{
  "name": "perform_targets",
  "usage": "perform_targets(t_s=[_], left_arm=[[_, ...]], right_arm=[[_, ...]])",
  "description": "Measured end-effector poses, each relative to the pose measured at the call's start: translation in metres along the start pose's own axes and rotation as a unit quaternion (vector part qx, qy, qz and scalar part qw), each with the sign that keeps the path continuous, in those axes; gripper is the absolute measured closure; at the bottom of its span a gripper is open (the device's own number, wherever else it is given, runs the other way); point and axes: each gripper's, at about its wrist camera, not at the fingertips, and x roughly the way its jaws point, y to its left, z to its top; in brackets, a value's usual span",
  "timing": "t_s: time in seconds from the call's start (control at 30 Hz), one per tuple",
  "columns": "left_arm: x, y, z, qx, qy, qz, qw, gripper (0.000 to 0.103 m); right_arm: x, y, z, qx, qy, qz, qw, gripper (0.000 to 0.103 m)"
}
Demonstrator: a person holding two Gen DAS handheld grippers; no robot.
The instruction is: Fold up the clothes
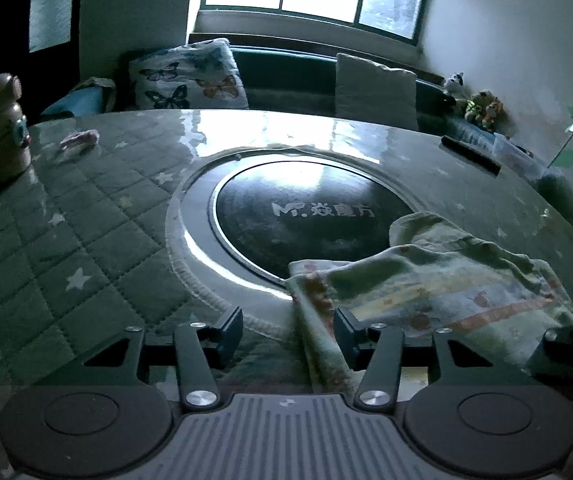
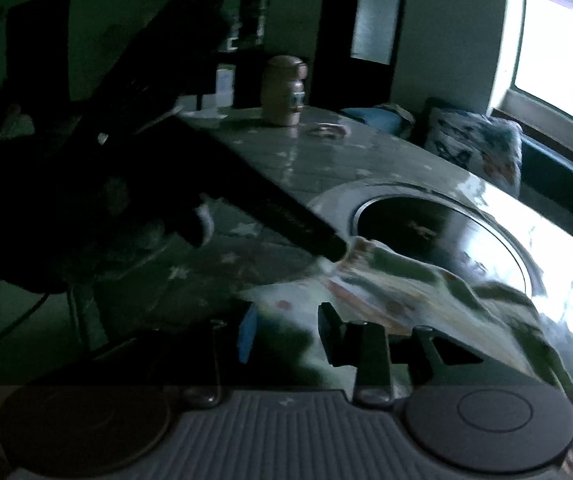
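Observation:
A small pale patterned garment [image 1: 438, 284] lies crumpled on the round table, at the near right of the dark centre disc [image 1: 310, 216]. My left gripper [image 1: 288, 334] is open, its fingers astride the garment's near left edge, which runs between them. In the right wrist view the garment [image 2: 418, 296] is blurred and lies just ahead of my right gripper [image 2: 286, 332], which is open with cloth between the fingers. The left gripper's dark body [image 2: 246, 188] reaches to the garment's far corner.
The table has a quilted green star cover [image 1: 70, 248] under clear plastic. A tan bottle [image 1: 2, 128] and a small pink item [image 1: 80, 140] stand at far left. A black remote [image 1: 470, 154] lies far right. Cushions [image 1: 190, 76] sit on a bench beyond.

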Motion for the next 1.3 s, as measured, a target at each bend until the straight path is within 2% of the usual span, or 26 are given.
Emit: perform_targets(t_s=[0.13,0.27,0.4,0.5,0.63,0.8,0.93,1.03,1.07,1.1,1.2,1.3], left_arm=[[-0.003,0.009,-0.001,-0.026,0.004,-0.005,0.9996,0.049],[-0.008,0.018,-0.001,-0.056,0.006,-0.017,0.9983,0.049],[-0.011,0.021,-0.002,-0.078,0.013,-0.036,0.9962,0.049],[-0.012,0.022,-0.003,-0.1,0.021,-0.049,0.9936,0.049],[-0.008,0.024,-0.003,-0.146,0.037,-0.08,0.9853,0.049],[-0.003,0.027,-0.003,-0.205,0.059,-0.119,0.9697,0.049],[0.009,0.022,-0.003,-0.23,0.08,-0.131,0.961,0.047],[0.016,0.02,-0.003,-0.243,0.084,-0.144,0.9554,0.05],[0.019,0.019,-0.002,-0.246,0.086,-0.146,0.9543,0.061],[0.021,0.018,-0.002,-0.248,0.089,-0.148,0.9532,0.076],[0.028,0.017,-0.004,-0.251,0.095,-0.146,0.9522,0.091],[0.029,0.021,-0.006,-0.256,0.093,-0.148,0.9507,0.092]], right_arm=[[0.012,0.013,0.001,-0.036,0.012,-0.002,0.999,0.066],[0.018,0.018,0.0,-0.042,0.019,-0.012,0.999,0.067],[0.021,0.017,0.0,-0.036,0.021,-0.015,0.999,0.083],[0.015,0.008,0.003,-0.004,0.012,-0.002,1.0,0.089],[0.004,-0.005,0.006,0.033,-0.004,0.008,0.999,0.09],[-0.011,-0.015,0.007,0.05,-0.021,0.009,0.999,0.092],[-0.017,-0.019,0.008,0.054,-0.028,0.008,0.998,0.093],[-0.021,-0.02,0.007,0.059,-0.031,0.011,0.998,0.093],[-0.022,-0.02,0.006,0.059,-0.03,0.012,0.998,0.093],[-0.023,-0.02,0.006,0.06,-0.03,0.013,0.998,0.093],[-0.025,-0.021,0.003,0.068,-0.03,0.019,0.997,0.093],[-0.029,-0.026,0.0,0.086,-0.029,0.027,0.996,0.091]])
